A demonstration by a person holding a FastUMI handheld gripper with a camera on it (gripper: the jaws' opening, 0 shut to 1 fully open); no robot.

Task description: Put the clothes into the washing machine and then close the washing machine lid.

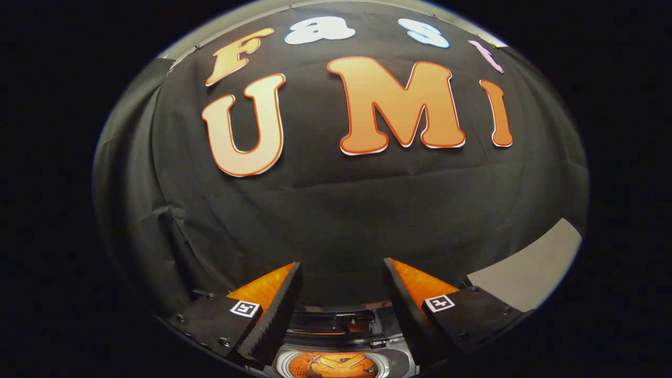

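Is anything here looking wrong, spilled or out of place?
Nothing stands out. The claw is open and holds nothing, its two fingers apart. Between and below them sits the washing machine, with something orange inside its round opening. Whether its lid is open cannot be told. No spill or damage shows.

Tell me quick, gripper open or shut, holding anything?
Gripper: open, fingers spread wide with nothing between them, raised toward the booth wall above the washing machine.
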